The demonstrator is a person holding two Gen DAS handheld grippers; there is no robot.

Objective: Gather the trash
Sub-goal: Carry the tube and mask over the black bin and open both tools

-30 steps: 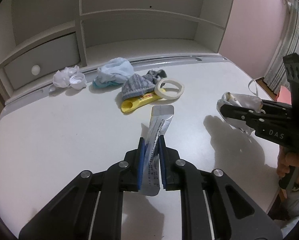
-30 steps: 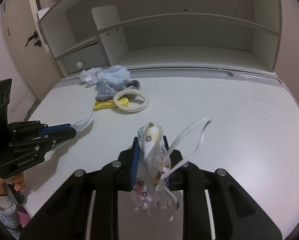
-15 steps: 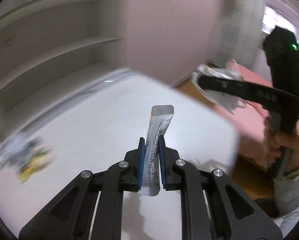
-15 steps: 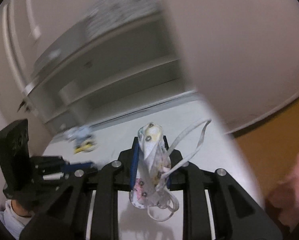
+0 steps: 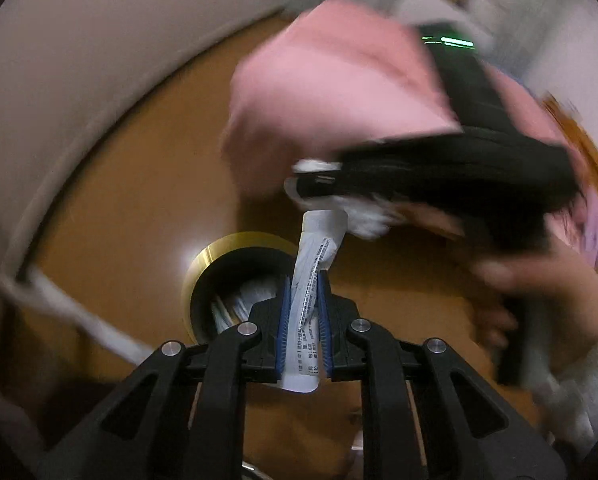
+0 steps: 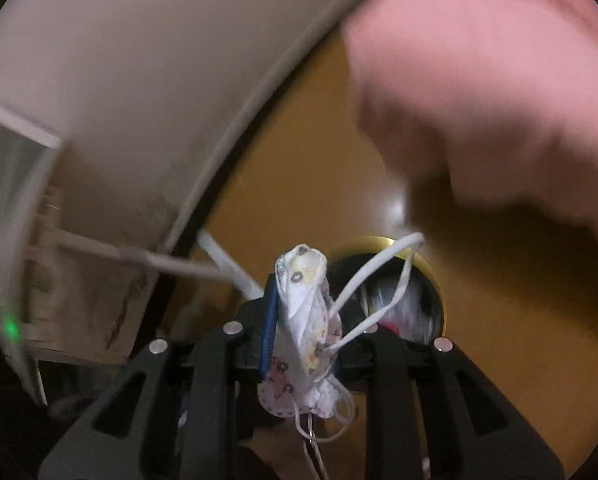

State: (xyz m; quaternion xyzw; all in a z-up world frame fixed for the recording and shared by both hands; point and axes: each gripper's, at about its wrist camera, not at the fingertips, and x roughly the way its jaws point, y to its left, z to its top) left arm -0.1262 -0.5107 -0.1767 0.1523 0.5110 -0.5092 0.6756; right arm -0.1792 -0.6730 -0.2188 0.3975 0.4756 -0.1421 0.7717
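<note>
Wrapper (image 5: 314,276): left view, clamped mid-length in left claw (image 5: 303,320), above the bin (image 5: 203,264); light, crinkly, slippery.
Mask (image 6: 305,312): right view, gripped in right claw (image 6: 299,320) beside the bin (image 6: 427,268); soft, straps dangling, may snag.

Glossy gold-rimmed bin (image 5: 235,241), foil sachet (image 5: 313,272), cloth mask (image 6: 305,320).

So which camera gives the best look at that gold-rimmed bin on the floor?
The left wrist view: most of the bin rim shows, with trash inside, behind the wrapper. The right wrist view shows the bin too, but the mask and its straps cover much of the opening.
</note>
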